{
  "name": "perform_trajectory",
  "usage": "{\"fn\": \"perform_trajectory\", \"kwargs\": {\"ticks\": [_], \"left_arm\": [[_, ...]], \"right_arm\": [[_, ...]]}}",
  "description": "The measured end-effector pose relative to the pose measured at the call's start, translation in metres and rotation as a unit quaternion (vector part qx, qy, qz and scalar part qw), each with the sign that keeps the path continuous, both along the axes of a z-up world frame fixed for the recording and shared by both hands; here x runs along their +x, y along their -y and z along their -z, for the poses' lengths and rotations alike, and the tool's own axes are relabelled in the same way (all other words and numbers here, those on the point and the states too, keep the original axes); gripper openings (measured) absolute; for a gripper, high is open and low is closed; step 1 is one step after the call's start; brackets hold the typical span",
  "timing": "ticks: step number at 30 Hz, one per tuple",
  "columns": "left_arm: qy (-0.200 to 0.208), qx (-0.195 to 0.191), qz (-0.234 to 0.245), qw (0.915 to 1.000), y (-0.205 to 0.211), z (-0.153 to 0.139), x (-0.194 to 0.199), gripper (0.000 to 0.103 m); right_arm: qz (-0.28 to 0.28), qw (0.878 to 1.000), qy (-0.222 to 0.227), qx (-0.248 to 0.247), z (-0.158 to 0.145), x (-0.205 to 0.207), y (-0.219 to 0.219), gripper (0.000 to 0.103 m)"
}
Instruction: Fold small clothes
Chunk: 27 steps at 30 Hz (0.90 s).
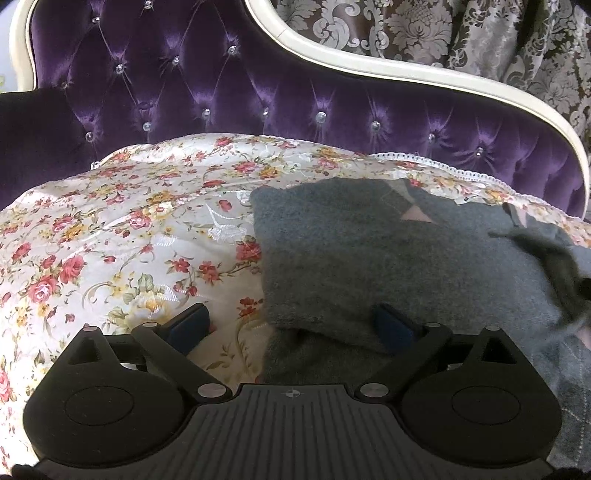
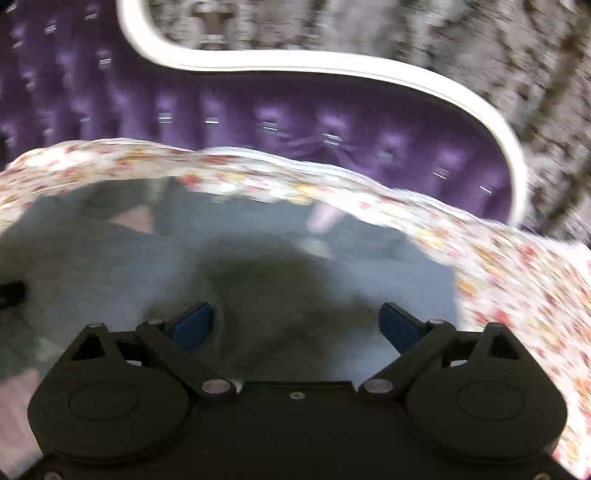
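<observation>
A small grey fuzzy garment (image 1: 369,258) lies on the floral bedspread (image 1: 110,240), with a folded layer on top and a pink patch near its far edge. My left gripper (image 1: 291,325) is open, its fingers straddling the garment's near left corner, holding nothing. In the blurred right wrist view the same grey garment (image 2: 258,266) fills the middle. My right gripper (image 2: 295,323) is open just above it, empty. A dark blurred shape (image 1: 554,273) crosses the garment's right side in the left wrist view.
A purple tufted headboard (image 1: 221,92) with a cream frame (image 1: 369,62) rises behind the bed. Patterned damask curtains (image 1: 480,33) hang beyond it. The bedspread's lace edge (image 1: 461,170) runs along the far side. The floral bedspread (image 2: 517,280) shows right of the garment.
</observation>
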<state>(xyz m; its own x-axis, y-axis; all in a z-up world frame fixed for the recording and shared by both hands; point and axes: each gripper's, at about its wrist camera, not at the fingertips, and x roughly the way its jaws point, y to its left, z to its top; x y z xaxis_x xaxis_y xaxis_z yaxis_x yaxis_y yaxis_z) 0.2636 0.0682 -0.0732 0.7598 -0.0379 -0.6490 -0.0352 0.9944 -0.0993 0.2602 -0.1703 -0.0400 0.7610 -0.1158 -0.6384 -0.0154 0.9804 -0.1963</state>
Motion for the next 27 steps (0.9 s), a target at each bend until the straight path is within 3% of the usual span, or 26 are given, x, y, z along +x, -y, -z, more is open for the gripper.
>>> {"fn": "perform_trajectory", "kwargs": {"ticks": [7, 10, 13, 14, 16, 20, 26, 27], "left_arm": [[0.000, 0.001, -0.002, 1.0000, 0.001, 0.000, -0.001, 0.098], [0.001, 0.002, -0.002, 1.0000, 0.001, 0.000, -0.001, 0.099], [0.000, -0.001, -0.002, 1.0000, 0.001, 0.000, 0.000, 0.099], [0.000, -0.001, -0.001, 1.0000, 0.001, 0.000, 0.000, 0.099], [0.000, 0.000, -0.002, 1.0000, 0.001, 0.000, 0.000, 0.099], [0.001, -0.002, -0.002, 1.0000, 0.001, 0.000, 0.000, 0.099], [0.000, -0.003, -0.002, 1.0000, 0.001, 0.000, 0.000, 0.099], [0.000, -0.003, -0.002, 1.0000, 0.001, 0.000, 0.000, 0.099]], "right_arm": [[0.096, 0.994, 0.003, 0.045, -0.016, -0.029, 0.084, 0.096], [0.077, 0.995, 0.022, 0.066, -0.028, -0.037, 0.081, 0.096], [0.020, 0.997, 0.031, 0.065, -0.033, -0.030, 0.048, 0.093], [0.000, 0.997, 0.032, 0.066, -0.034, -0.026, 0.035, 0.088], [-0.035, 0.997, 0.021, 0.063, -0.033, -0.014, 0.009, 0.056], [-0.065, 0.997, 0.008, 0.050, -0.021, 0.017, -0.031, 0.054], [-0.055, 0.998, -0.037, 0.001, 0.007, 0.050, -0.053, 0.055], [-0.050, 0.998, -0.038, 0.000, 0.008, 0.048, -0.048, 0.037]]}}
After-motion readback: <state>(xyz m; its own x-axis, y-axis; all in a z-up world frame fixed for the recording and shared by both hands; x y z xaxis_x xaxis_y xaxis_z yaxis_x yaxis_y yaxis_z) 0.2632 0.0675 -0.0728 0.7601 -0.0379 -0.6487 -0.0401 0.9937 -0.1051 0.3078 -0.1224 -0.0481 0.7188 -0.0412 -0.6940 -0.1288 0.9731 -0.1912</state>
